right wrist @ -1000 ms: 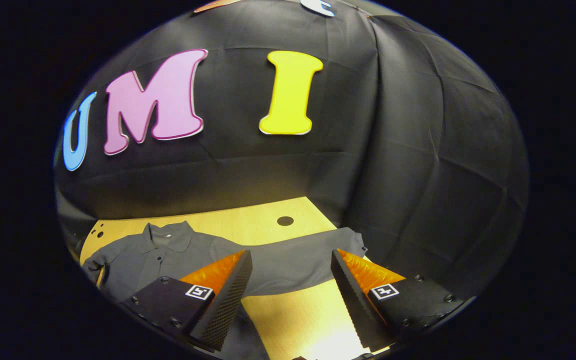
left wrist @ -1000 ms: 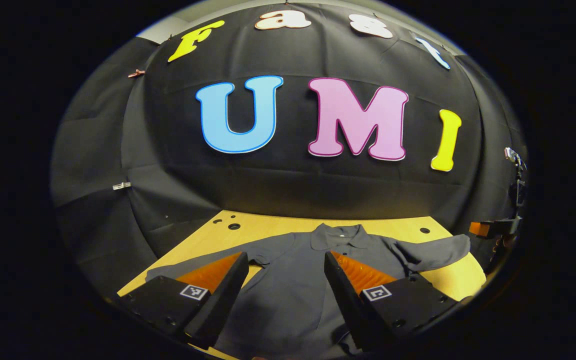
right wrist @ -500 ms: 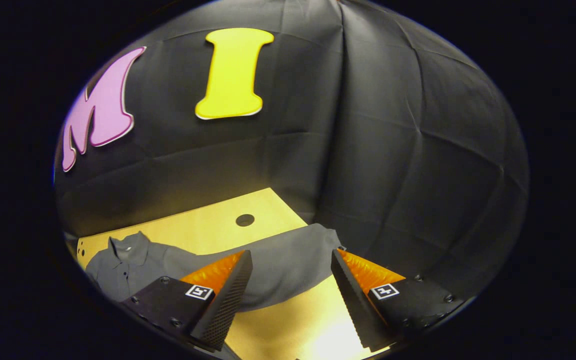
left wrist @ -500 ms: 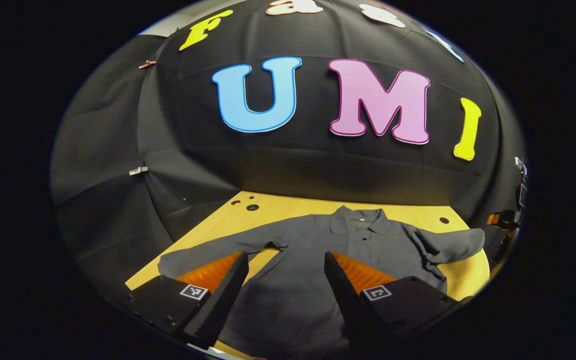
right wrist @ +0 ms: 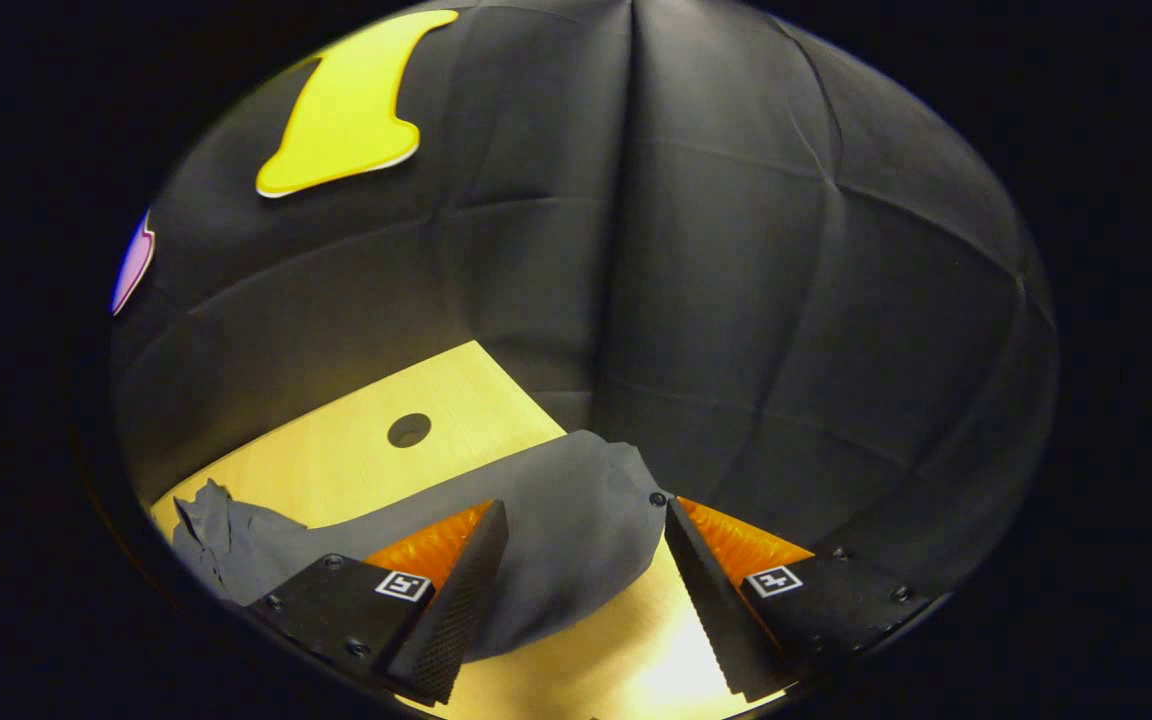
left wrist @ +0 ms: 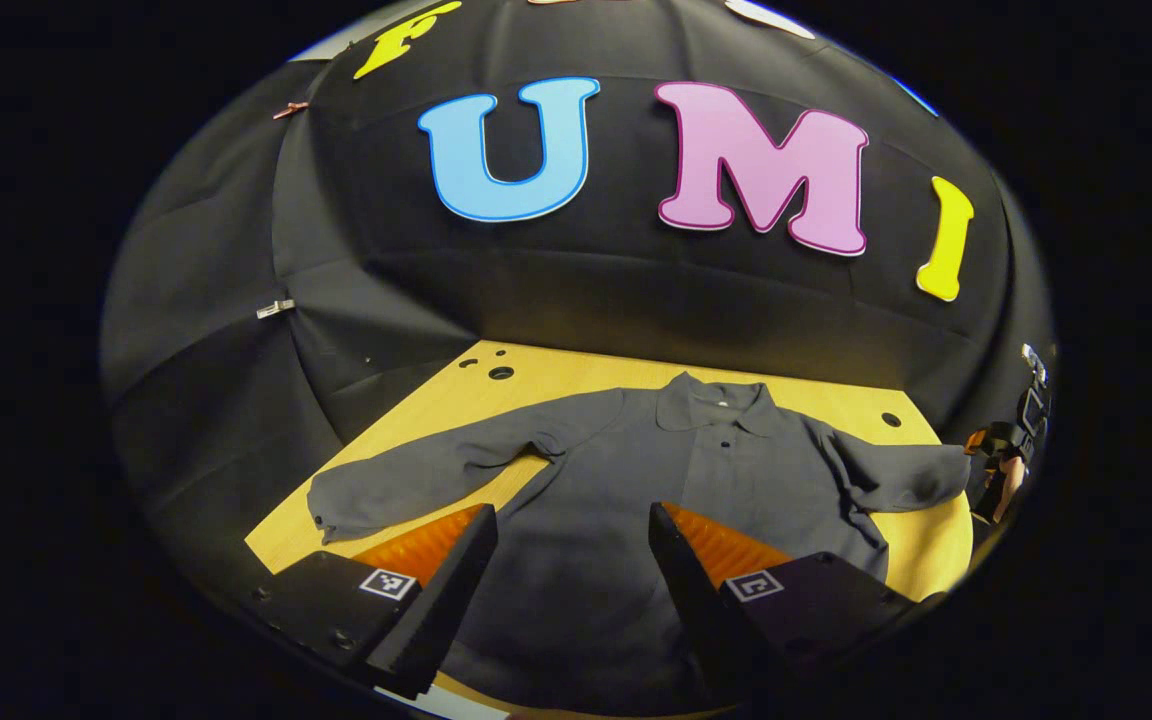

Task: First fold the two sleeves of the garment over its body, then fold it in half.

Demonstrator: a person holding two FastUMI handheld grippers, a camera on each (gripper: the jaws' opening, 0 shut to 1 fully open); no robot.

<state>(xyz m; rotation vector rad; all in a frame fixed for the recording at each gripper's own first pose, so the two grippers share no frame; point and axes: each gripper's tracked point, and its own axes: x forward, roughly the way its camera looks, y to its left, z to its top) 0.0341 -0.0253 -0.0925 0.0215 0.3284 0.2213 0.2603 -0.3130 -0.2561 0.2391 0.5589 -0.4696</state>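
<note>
Garment (left wrist: pixel 626 500) is spread flat on the table (left wrist: pixel 436 405), sleeves out; the cuff (right wrist: pixel 586 500) lies between the wide-open, empty jaws of the right gripper (right wrist: pixel 584 600), best pinched near its end, while the left gripper (left wrist: pixel 571 590) hangs equally open and empty above the body.

Black cloth wall (left wrist: pixel 236 330), creased, encloses the booth. Light wooden table (right wrist: pixel 356 470) carries round holes (right wrist: pixel 409 430) toward twelve o'clock; glare at six o'clock.
</note>
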